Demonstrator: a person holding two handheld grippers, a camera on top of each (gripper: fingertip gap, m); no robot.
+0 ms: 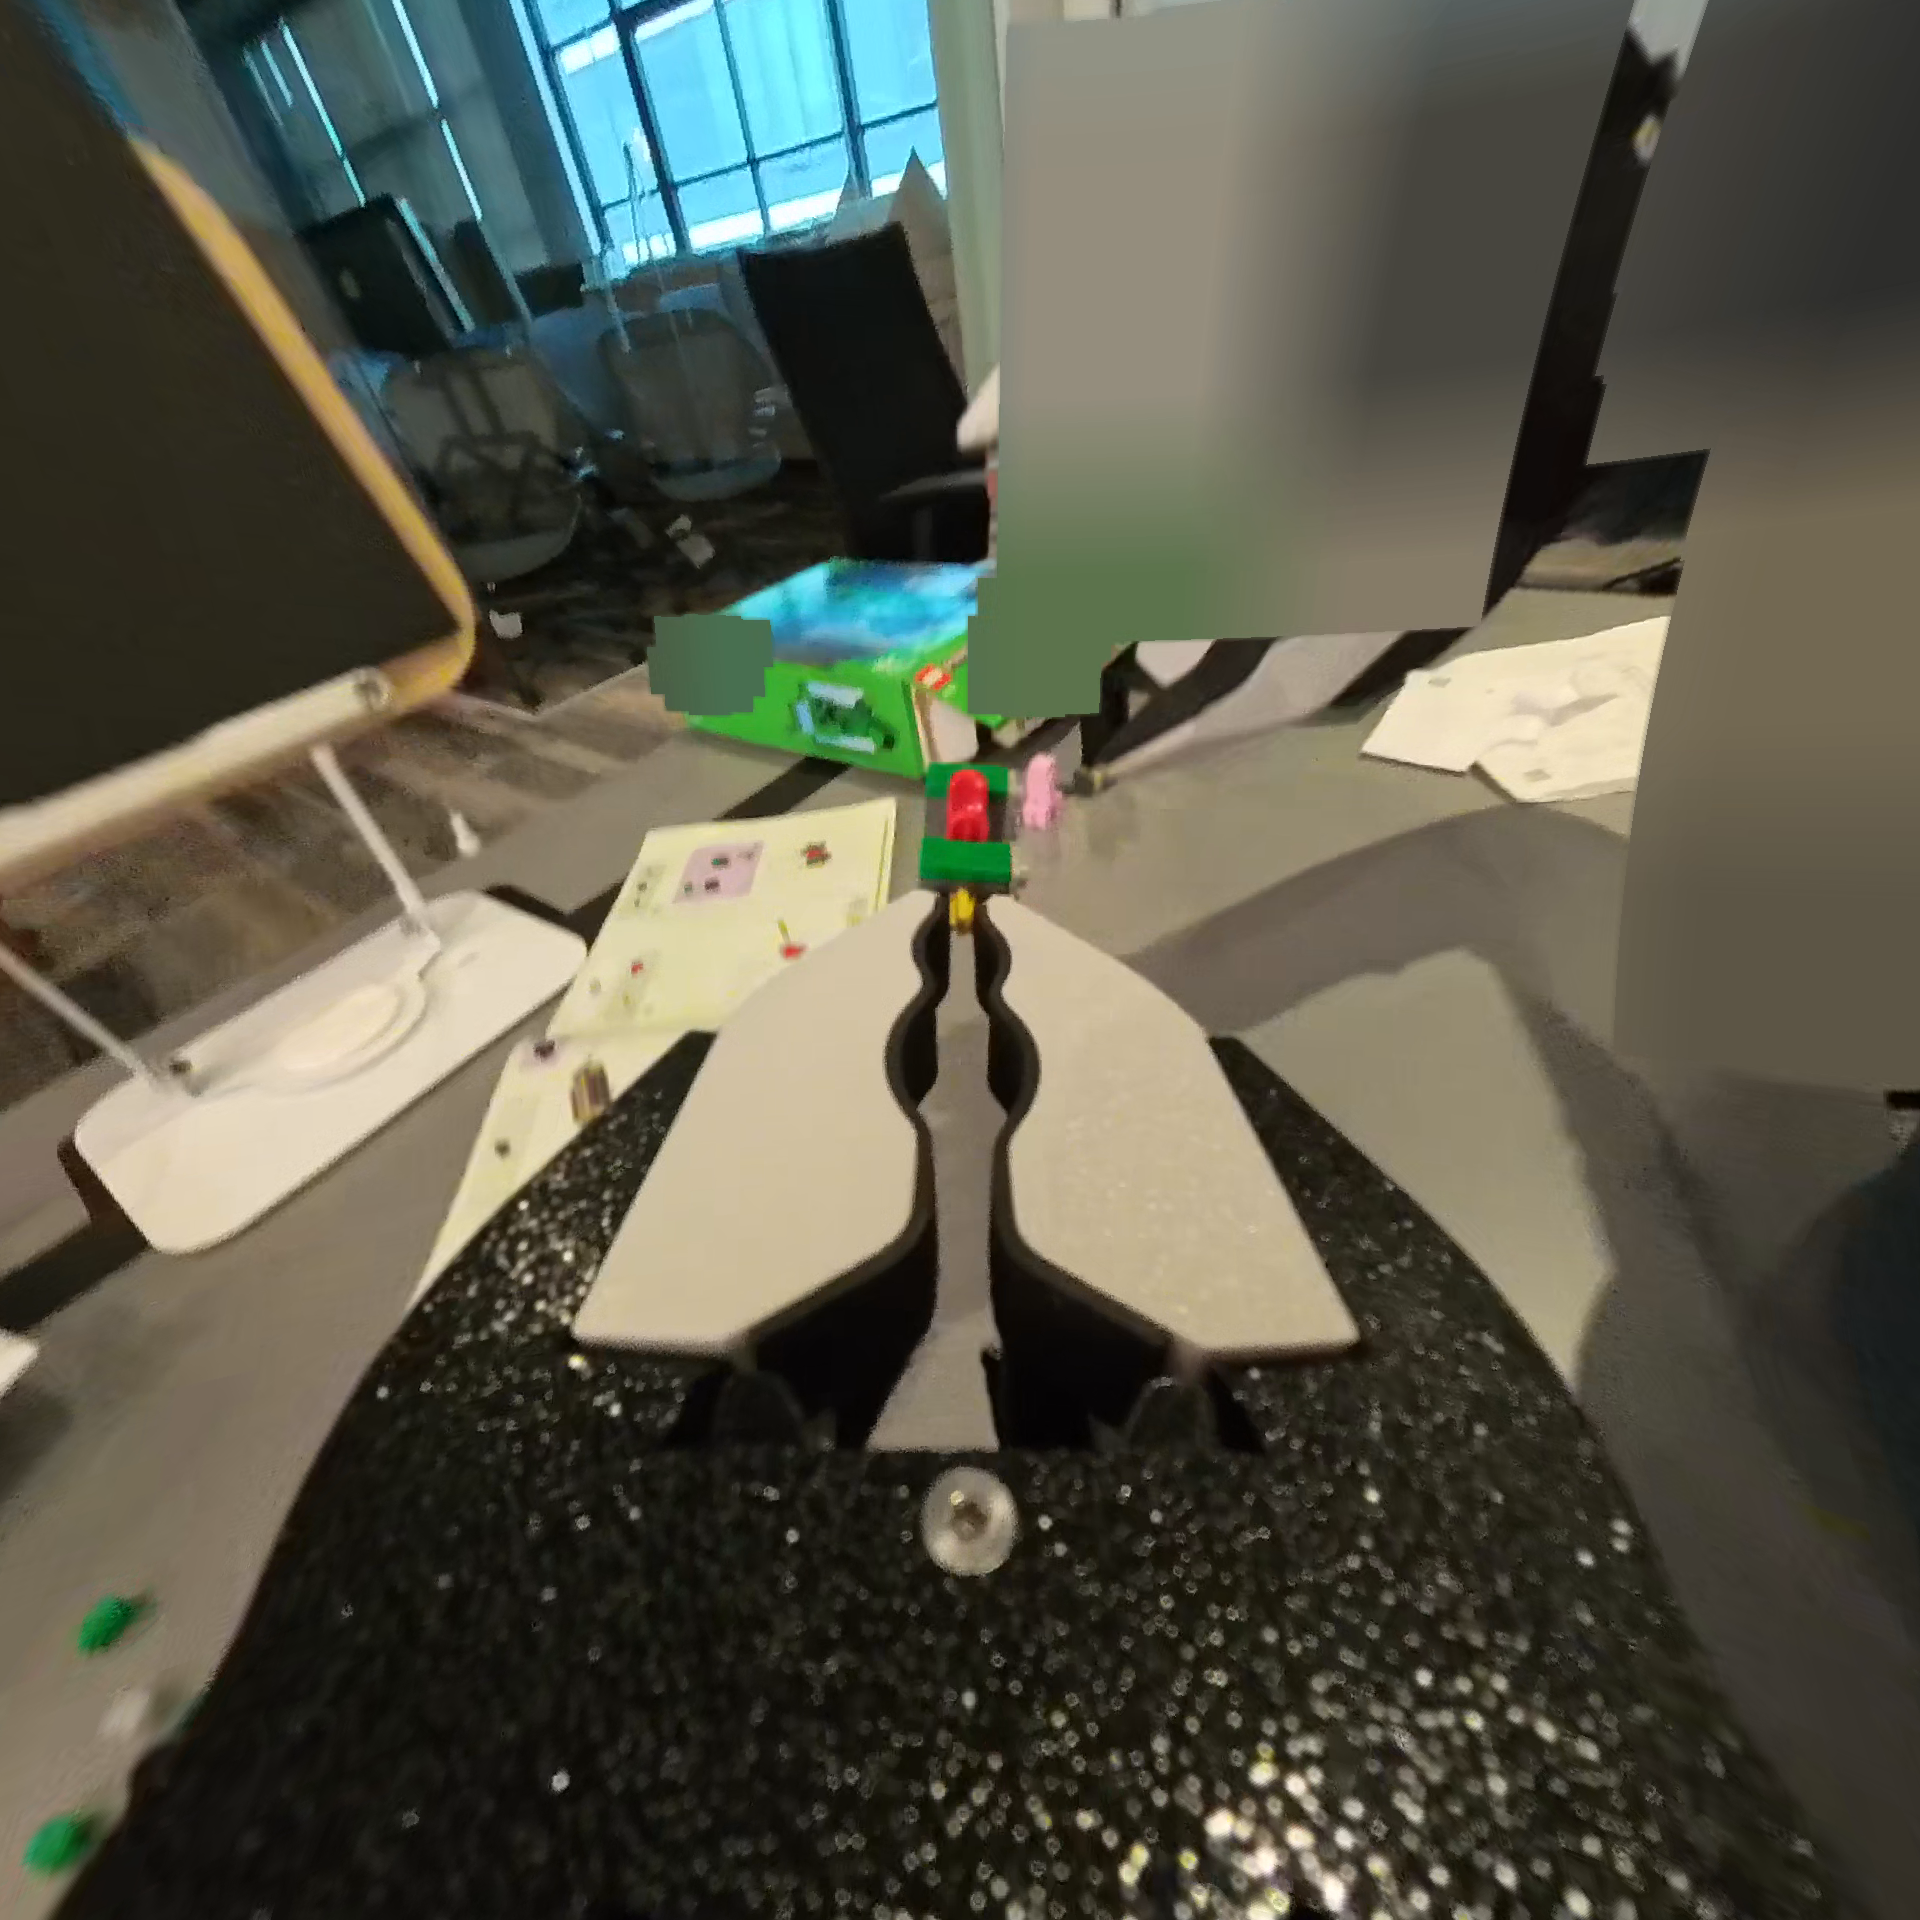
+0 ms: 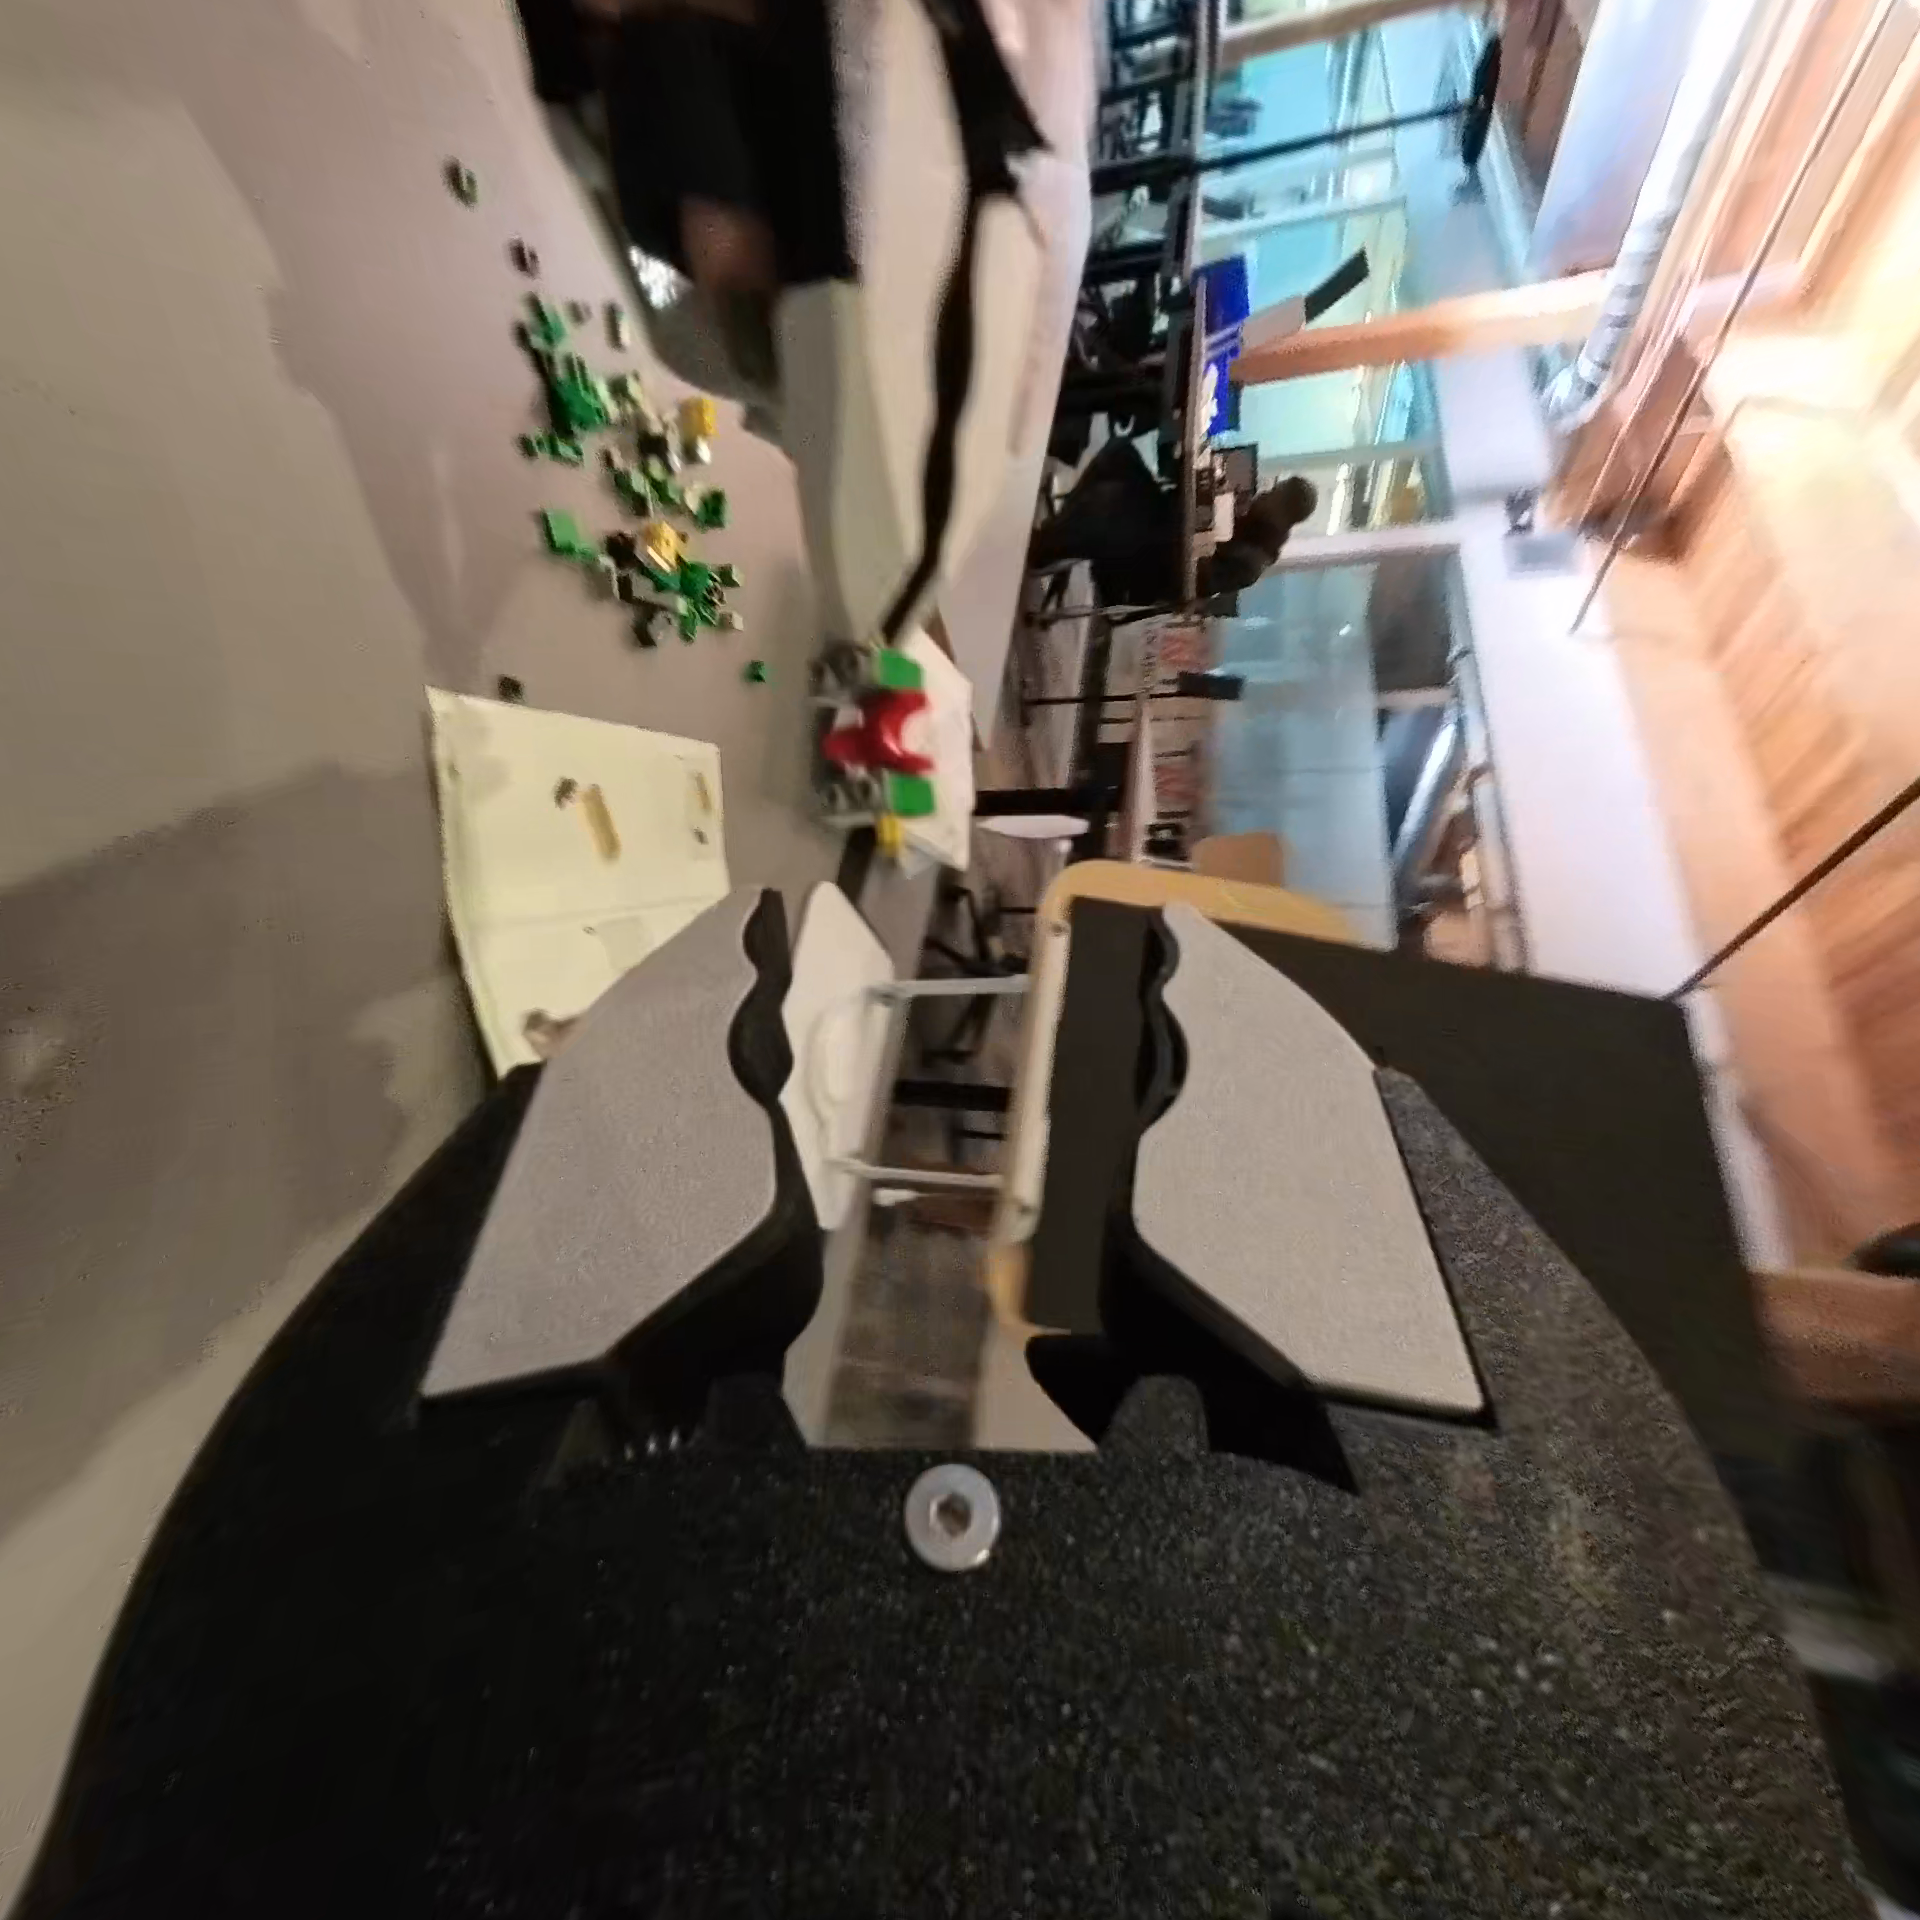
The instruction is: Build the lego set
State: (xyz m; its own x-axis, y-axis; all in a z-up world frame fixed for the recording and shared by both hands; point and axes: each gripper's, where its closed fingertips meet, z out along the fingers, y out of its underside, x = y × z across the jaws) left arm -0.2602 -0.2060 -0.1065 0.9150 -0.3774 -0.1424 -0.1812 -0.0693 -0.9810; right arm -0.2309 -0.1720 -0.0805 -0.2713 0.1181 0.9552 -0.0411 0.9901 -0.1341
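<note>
Sitting off the table at the tips of the left gripper [image 1: 963, 914], the small lego assembly [image 1: 966, 831] shows green bricks at near and far ends with a red piece between them. A small yellow piece [image 1: 962, 910] under its near end is pinched between the two fingers, which are drawn close together on it. In the right wrist view the same assembly [image 2: 873, 743] appears side-on: grey base, red arch-shaped pieces, green bricks at both ends, yellow bit at one end.

Right gripper [image 2: 961, 925]: fingers set well apart, nothing between them; it is rolled on its side, so the table runs up the left of its view. It points toward the assembly but is apart from it.

Instruction booklet [image 1: 727, 914] lies open on the grey table [image 1: 1299, 914], left of the left gripper. Loose lego pieces [image 2: 623, 478], mostly green with some yellow and grey, are scattered on the table beyond the booklet in the right view. A pink lego figure [image 1: 1041, 790] stands just right of the assembly in the left view, near the green set box [image 1: 831, 675]. White stand [image 1: 312, 1060] with a tilted dark panel sits at left. White papers [image 1: 1538, 717] lie far right.
</note>
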